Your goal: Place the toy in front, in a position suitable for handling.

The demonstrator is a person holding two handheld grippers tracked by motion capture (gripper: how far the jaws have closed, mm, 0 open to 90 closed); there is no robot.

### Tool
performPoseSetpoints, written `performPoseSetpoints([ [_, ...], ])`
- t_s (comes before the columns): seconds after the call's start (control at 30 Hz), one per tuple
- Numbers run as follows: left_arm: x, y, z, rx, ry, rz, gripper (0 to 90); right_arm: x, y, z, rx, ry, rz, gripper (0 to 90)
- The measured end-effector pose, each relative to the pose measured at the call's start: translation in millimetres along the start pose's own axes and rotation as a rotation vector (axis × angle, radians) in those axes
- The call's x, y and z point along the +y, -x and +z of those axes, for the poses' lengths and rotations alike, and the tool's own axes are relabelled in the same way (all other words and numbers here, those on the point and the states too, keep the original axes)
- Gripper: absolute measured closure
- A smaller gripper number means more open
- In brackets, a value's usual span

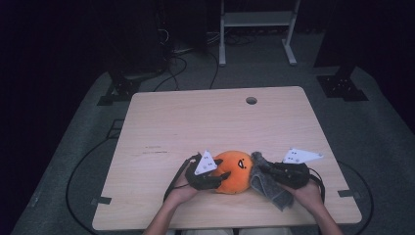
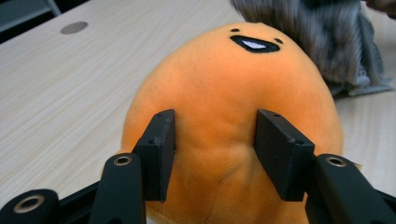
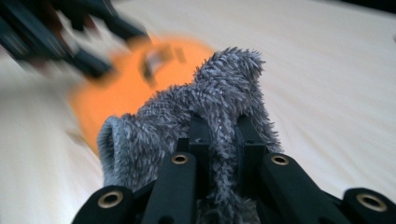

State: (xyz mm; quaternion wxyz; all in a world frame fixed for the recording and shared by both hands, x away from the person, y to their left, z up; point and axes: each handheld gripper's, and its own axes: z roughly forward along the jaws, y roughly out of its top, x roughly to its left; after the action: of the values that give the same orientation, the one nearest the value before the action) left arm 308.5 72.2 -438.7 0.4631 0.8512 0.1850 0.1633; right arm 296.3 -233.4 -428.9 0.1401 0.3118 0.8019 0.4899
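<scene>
Where the left gripper (image 2: 215,135) meets the orange plush toy (image 2: 233,93), its two black jaws stand partway open and press into the soft body from either side, so that the fabric bulges and creases between the pads. Seen from the high view, this left gripper (image 1: 222,177) lies at the toy's near left side, with the person's left hand (image 1: 183,188) wrapped around its handle and a grey three-cornered plate on top.

Over on the other side, the right gripper (image 3: 223,135) is clamped narrow on a grey fuzzy cloth (image 3: 205,112), a fold of which is pinched between the jaws and rises above them. From the high view the right gripper (image 1: 258,171) points toward the toy, the cloth (image 1: 269,188) drapes down from it onto the table, and the upper end of the cloth touches the toy's right side. The right hand (image 1: 308,191) grips the handle behind.

Resting near the front edge, the toy (image 1: 234,171) lies between both grippers with its stitched black face turned upward and to the right.

Beneath everything is a pale wooden table (image 1: 215,122) with a round hole (image 1: 251,100) near its far edge. Grey carpet (image 1: 73,147) surrounds it, cables (image 1: 171,68) trail across the floor, and a white metal frame (image 1: 257,29) stands in the dark room beyond.
</scene>
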Motion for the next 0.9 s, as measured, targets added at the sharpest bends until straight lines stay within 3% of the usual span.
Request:
performPoseSetpoints([
  [0.1,0.5,-0.9,-2.2,-0.026,-0.014,0.001,48.3,8.7,-8.2,6.9,0.045,0.010,-0.020,79.8],
  [0.17,2.7,-2.9,-5.8,-0.062,0.005,-0.010,46.2,6.7,-12.4,11.9,0.050,-0.019,-0.041,79.9],
  [0.2,5.3,-3.5,-7.7,-0.079,0.032,-0.016,39.9,5.7,-14.1,11.6,0.049,-0.028,-0.056,79.9],
  [0.27,10.1,-1.8,-8.4,-0.068,0.077,-0.024,28.4,4.5,-16.1,8.6,0.054,-0.036,-0.067,79.9],
  [0.37,11.3,4.0,0.4,-0.039,0.025,0.000,33.7,1.8,-16.9,7.4,0.061,-0.036,-0.072,79.9],
  [0.47,8.6,4.9,1.3,-0.050,0.023,-0.011,37.4,-6.0,-6.8,7.5,0.052,-0.056,-0.022,79.9],
  [0.6,7.8,6.2,-0.2,-0.056,0.011,-0.005,38.7,-17.9,10.0,5.4,-0.008,-0.148,0.034,80.0],
  [0.67,8.1,7.2,-0.3,-0.062,0.004,0.000,39.5,-10.9,9.3,-2.2,0.028,-0.073,0.057,80.0],
  [0.77,9.2,9.4,0.4,-0.083,-0.006,0.014,40.5,11.3,-1.0,-7.8,0.100,0.023,0.039,79.9],
  [0.83,10.3,10.4,-0.9,-0.096,-0.007,0.016,40.5,18.1,-8.2,-2.5,0.117,0.009,0.015,79.8],
  [0.9,12.9,8.4,-5.6,-0.137,0.014,0.013,38.2,15.7,-12.7,7.7,0.125,-0.037,-0.001,79.8],
])
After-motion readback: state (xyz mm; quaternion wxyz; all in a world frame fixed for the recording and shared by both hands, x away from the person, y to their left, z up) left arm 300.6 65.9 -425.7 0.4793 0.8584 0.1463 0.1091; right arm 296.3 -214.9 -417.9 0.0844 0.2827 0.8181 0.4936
